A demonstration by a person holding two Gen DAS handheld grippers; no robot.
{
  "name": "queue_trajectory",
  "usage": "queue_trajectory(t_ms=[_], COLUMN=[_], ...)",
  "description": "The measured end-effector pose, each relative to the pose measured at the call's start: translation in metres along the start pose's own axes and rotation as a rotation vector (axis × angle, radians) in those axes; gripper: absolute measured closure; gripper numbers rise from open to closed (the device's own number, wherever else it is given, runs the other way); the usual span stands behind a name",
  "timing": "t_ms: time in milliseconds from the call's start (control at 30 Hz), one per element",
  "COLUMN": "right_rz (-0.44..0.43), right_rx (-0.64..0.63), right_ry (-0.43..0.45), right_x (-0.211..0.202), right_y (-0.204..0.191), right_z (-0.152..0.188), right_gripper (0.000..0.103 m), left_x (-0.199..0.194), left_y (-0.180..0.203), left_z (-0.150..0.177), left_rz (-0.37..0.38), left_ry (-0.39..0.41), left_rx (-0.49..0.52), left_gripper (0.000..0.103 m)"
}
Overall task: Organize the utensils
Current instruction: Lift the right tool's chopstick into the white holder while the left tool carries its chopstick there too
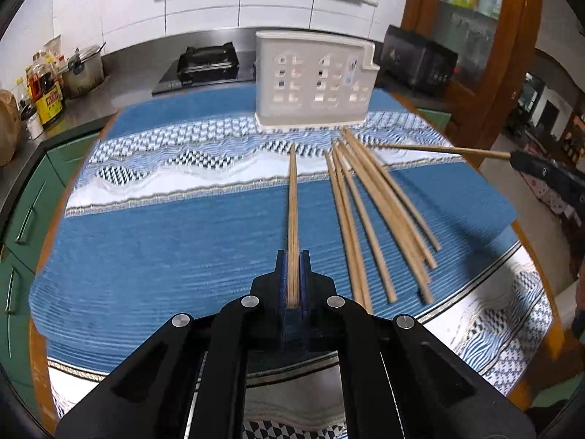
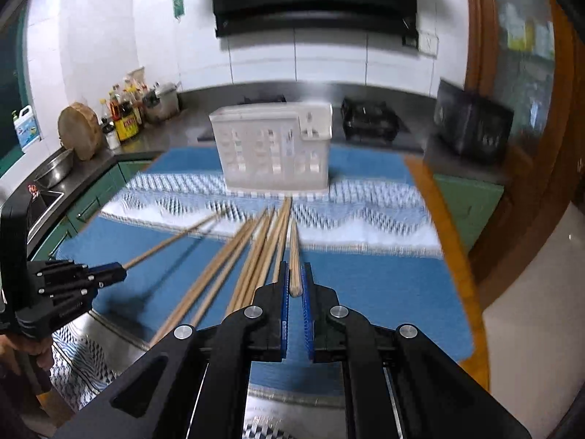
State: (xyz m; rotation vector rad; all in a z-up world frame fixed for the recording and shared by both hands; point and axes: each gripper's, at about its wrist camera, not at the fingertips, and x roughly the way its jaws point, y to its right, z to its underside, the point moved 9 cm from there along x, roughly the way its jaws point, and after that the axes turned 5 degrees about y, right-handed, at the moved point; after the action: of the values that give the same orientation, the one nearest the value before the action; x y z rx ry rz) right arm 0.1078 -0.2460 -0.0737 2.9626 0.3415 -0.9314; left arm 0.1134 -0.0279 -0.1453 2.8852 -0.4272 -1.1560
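Observation:
My left gripper (image 1: 292, 256) is shut on a wooden chopstick (image 1: 292, 205) that points forward above the cloth toward the white perforated utensil holder (image 1: 314, 80). Several loose chopsticks (image 1: 373, 212) lie fanned on the cloth to its right. My right gripper (image 2: 295, 269) is shut on another chopstick (image 2: 294, 259), held by its thick end, pointing at the holder (image 2: 274, 150). The loose chopsticks (image 2: 248, 256) lie to its left. The left gripper (image 2: 109, 272) with its chopstick (image 2: 172, 239) shows at the left of the right wrist view. The right gripper (image 1: 519, 159) with its chopstick (image 1: 446, 150) shows at the right of the left wrist view.
A blue and white patterned cloth (image 1: 164, 226) covers the round wooden table (image 2: 438, 219). Behind it runs a counter with a gas stove (image 1: 208, 62), a pot (image 1: 82, 69), bottles (image 1: 45, 91) and a black appliance (image 1: 420, 60). A sink (image 2: 55, 170) is at the left.

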Motion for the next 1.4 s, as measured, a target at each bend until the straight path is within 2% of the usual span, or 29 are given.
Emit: queue_trajectory(t_ms=[367, 533, 700, 800, 900, 1100, 1233, 1400], right_rz=[-0.069, -0.113, -0.127, -0.098, -0.101, -0.072, -0.092, -0.110], right_rx=[-0.047, -0.077, -0.132, -0.168, -0.163, -0.170, -0.156, -0.145], right_ry=[0.085, 0.118, 0.136, 0.128, 0.088, 0.117, 0.120, 0.025], right_x=[-0.004, -0.014, -0.021, -0.012, 0.008, 0.026, 0.034, 0.074], right_y=[0.009, 0.015, 0.021, 0.026, 0.032, 0.037, 0.036, 0.031], right_z=[-0.079, -0.129, -0.183, -0.208, -0.220, -0.243, -0.259, -0.253], right_gripper=[0.096, 0.096, 0.096, 0.096, 0.096, 0.096, 0.096, 0.096], left_x=[-0.013, -0.018, -0.021, -0.025, -0.028, -0.041, -0.053, -0.067], left_y=[-0.007, -0.007, -0.005, -0.005, -0.004, -0.005, -0.006, 0.001], left_z=[-0.038, -0.061, -0.082, -0.095, -0.108, -0.135, -0.159, -0.201], left_rz=[0.050, 0.076, 0.095, 0.104, 0.105, 0.127, 0.141, 0.150], left_ry=[0.059, 0.085, 0.106, 0.123, 0.141, 0.175, 0.206, 0.265], left_rx=[-0.038, -0.032, -0.015, -0.012, 0.006, 0.009, 0.018, 0.053], left_gripper=[0.098, 0.098, 0.098, 0.098, 0.098, 0.098, 0.099, 0.098])
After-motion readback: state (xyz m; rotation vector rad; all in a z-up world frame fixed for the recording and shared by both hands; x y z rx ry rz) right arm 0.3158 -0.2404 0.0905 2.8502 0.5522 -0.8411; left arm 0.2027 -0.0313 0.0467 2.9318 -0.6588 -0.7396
